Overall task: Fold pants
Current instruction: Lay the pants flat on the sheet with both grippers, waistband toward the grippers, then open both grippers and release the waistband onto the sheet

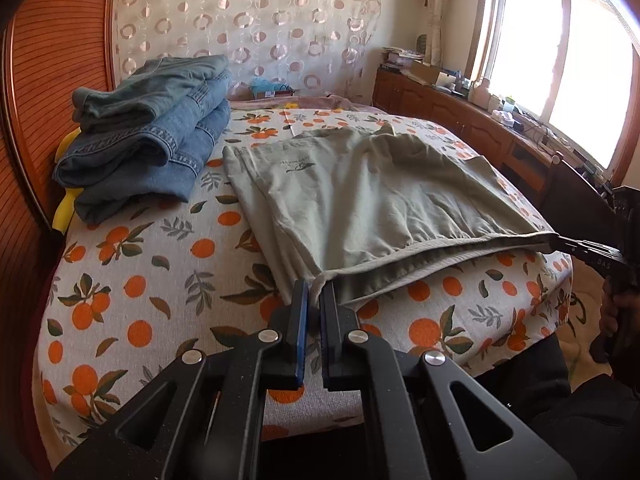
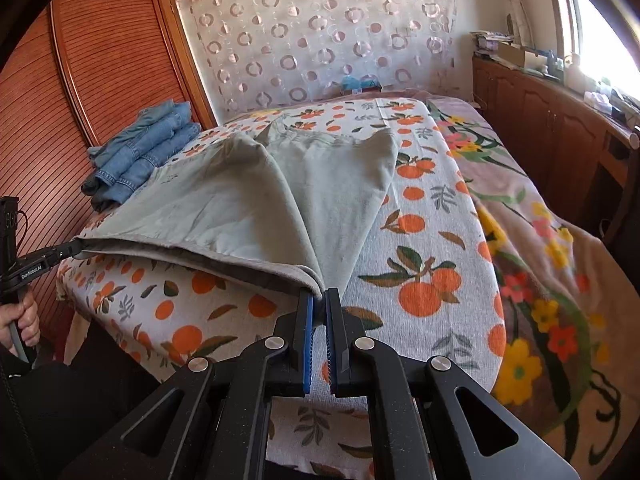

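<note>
Item: grey-green pants point(image 1: 360, 188), spread on the orange-print bed cover point(image 1: 160, 280), waistband toward us and raised off it. We pinch one waistband corner in the left gripper point(image 1: 315, 286) and the other in the right gripper point(image 2: 319, 294). Beside them: folded jeans stack point(image 1: 148, 136) by the wooden wardrobe point(image 2: 100, 60).

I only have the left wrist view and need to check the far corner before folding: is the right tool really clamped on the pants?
Observer: Yes. The right tool is shut on the near corner of the green pants, fabric pinched between its blue pads.
Operator: What lies on the bed to the right of the orange-print cover?
Observer: A floral blanket with yellow and red flowers, running alongside the orange-print cover.
Operator: Is the far side of the pants flat?
Observer: No, a ridge rises down the middle.
</note>
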`<state>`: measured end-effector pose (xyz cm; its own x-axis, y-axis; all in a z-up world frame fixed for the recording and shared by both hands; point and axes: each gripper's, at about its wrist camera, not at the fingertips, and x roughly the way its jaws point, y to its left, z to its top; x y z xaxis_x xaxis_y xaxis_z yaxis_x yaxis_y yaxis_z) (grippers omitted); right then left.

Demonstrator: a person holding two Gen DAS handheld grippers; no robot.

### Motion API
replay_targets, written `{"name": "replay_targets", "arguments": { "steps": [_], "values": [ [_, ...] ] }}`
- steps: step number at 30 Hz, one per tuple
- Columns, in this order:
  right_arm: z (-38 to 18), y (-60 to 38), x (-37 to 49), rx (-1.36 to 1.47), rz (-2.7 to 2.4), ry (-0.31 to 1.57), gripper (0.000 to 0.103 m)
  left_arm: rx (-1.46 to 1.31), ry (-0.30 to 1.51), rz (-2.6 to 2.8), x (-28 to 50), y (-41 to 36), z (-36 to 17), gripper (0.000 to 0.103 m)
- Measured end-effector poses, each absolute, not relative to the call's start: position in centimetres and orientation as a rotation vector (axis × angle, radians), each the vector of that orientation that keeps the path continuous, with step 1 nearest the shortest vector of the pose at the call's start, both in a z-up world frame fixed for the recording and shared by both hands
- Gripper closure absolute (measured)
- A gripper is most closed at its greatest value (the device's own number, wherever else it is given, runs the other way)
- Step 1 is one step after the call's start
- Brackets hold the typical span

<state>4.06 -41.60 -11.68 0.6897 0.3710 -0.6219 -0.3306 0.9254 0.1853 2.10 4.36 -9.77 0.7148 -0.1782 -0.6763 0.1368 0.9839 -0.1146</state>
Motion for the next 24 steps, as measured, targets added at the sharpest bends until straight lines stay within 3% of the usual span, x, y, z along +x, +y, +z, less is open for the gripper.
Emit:
{"name": "replay_targets", "arguments": {
  "steps": [20,24],
  "values": [
    [-9.5,-41.1,3.2,-0.030,0.383,0.708,0.094,-0.015,0.744,-0.184,0.7,3.6,-8.3,0.093],
    [-8.8,-41.1,2.6,-0.045,0.390,0.695,0.093,-0.020,0.734,-0.195,0.5,3.6,-7.6,0.081]
  ]
}}
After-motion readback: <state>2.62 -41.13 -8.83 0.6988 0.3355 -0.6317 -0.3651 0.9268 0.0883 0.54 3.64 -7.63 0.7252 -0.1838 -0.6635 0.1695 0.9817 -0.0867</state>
